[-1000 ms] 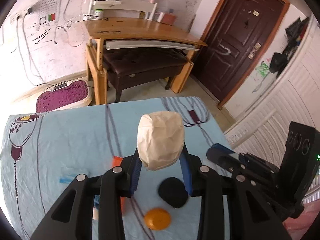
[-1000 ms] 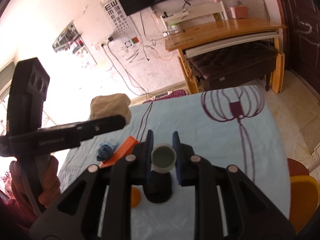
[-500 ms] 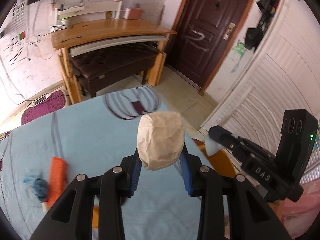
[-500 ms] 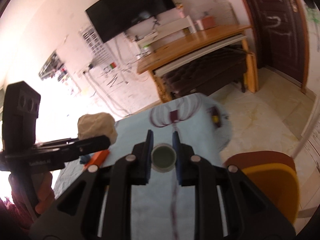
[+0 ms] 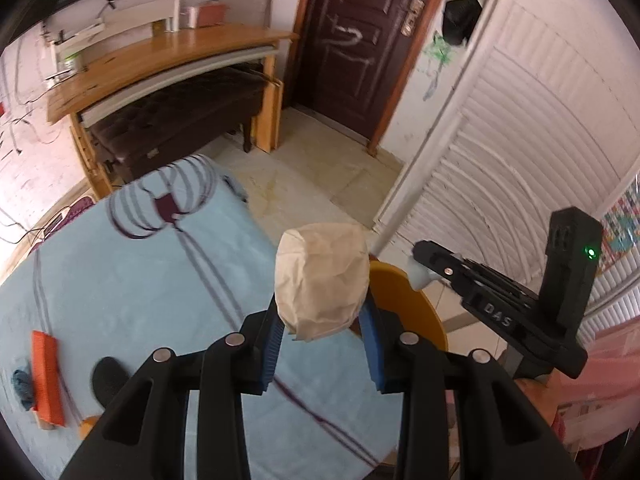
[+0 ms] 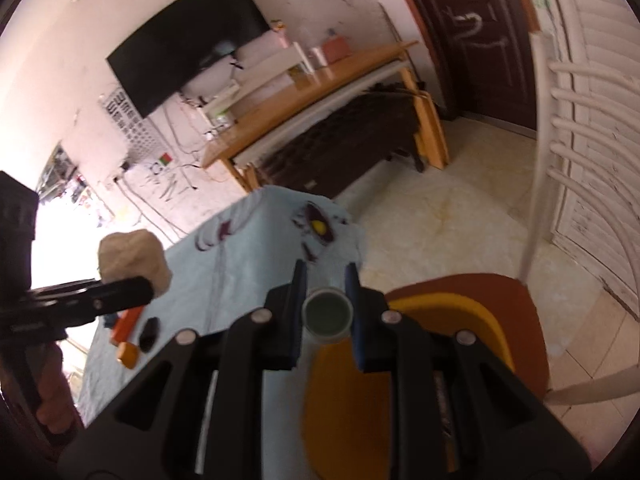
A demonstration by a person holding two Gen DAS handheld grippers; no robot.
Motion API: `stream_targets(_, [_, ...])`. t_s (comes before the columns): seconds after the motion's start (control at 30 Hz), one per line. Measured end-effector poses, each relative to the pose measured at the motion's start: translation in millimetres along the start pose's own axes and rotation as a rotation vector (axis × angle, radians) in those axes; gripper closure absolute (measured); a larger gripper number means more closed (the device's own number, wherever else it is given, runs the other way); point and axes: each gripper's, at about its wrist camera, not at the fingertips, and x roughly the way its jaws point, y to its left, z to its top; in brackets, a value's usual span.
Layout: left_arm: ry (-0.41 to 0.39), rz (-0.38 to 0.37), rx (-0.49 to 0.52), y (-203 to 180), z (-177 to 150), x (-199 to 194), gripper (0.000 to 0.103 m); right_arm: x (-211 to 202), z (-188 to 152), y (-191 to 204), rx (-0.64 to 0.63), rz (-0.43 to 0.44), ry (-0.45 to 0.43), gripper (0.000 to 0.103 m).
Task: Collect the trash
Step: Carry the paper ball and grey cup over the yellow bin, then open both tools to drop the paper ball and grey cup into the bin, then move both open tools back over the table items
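Observation:
My left gripper (image 5: 322, 322) is shut on a crumpled beige paper ball (image 5: 322, 280), held above the right edge of the blue-clothed table (image 5: 120, 280). The ball also shows in the right wrist view (image 6: 132, 256). My right gripper (image 6: 326, 300) is shut on a small white paper cup (image 6: 328, 315), held above the table edge over a yellow bin (image 6: 460, 320) on a brown chair seat (image 6: 500, 292). The bin's rim also shows in the left wrist view (image 5: 404, 300), just right of the ball.
On the table lie an orange block (image 5: 46, 376), a black object (image 5: 108, 376), blue scrap (image 5: 22, 384) and an orange cap (image 6: 128, 354). A wooden desk (image 5: 160, 56) with a dark bench, a brown door (image 5: 360, 40) and white louvred doors (image 5: 500, 160) stand beyond.
Both grippers have swung right, from over the table's middle to its right edge, each still holding its item. The yellow bin has come into view under them.

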Motion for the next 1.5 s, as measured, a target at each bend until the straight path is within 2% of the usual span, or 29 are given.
stream_targets(0.27, [0.061,-0.015,0.065,-37,-7,31,0.072,12,-8,-32,0.068,-0.015,0.029,0.083])
stream_targets(0.33, [0.070,-0.021,0.074,-43,-8,36,0.072,12,-8,-33,0.070,-0.019,0.028,0.069])
stream_targets(0.37, [0.074,-0.022,0.076,-46,-9,38,0.072,10,-8,-36,0.074,-0.026,0.019,0.054])
stream_targets(0.4, [0.079,-0.025,0.077,-47,-9,40,0.072,8,-8,-38,0.078,-0.026,0.013,0.045])
stream_targets(0.63, [0.150,-0.078,0.084,-54,-16,56,0.071,-5,-4,-56,0.137,-0.027,-0.027,0.044])
stream_targets(0.73, [0.159,-0.083,0.106,-59,-17,59,0.066,-12,-3,-65,0.158,-0.033,-0.044,0.041])
stream_targets(0.83, [0.144,-0.060,0.138,-63,-19,56,0.062,-17,-2,-67,0.163,-0.034,-0.054,0.040])
stream_targets(1.1, [0.103,-0.058,0.106,-52,-20,37,0.062,-15,-2,-46,0.126,-0.012,-0.045,0.039])
stream_targets(1.23, [0.060,-0.056,0.061,-32,-23,16,0.062,-12,0,-29,0.101,-0.001,-0.033,0.039])
stream_targets(1.3, [0.040,-0.055,0.037,-21,-25,7,0.061,-11,1,-19,0.086,0.006,-0.027,0.031])
stream_targets(1.33, [0.024,-0.040,0.019,-11,-27,0,0.060,-10,1,-14,0.079,0.007,-0.025,0.031])
stream_targets(1.5, [-0.030,0.018,-0.059,28,-35,-26,0.050,1,0,21,0.026,0.035,0.006,0.030])
